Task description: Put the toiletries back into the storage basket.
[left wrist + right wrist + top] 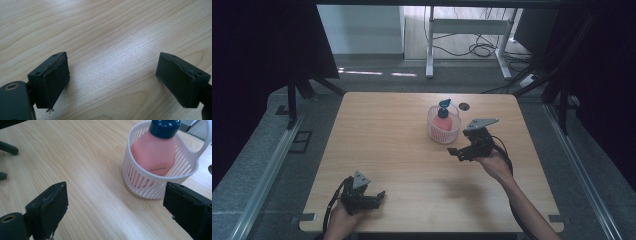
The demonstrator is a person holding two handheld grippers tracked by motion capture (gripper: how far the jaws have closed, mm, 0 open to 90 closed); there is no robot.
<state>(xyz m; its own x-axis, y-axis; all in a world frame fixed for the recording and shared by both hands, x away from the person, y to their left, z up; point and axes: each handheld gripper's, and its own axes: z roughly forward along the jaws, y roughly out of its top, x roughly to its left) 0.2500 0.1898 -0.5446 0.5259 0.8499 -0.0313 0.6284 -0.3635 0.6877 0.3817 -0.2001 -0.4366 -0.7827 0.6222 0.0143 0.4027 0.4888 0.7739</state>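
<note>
A pink bottle stands in a white basket on the worktop. The right gripper, jaws spread and empty, hovers near; it should approach squarely. The left gripper rests spread apart.

The left gripper has its two black jaws spread wide apart, one rising at the lower left and the other at the lower right, with nothing held between them. Between and beyond the jaws lies the bare light wooden worktop, its grain running in long diagonal streaks and a pale sheen of reflected light across the middle. The left jaw's pad looks frayed at its lower edge.
</note>
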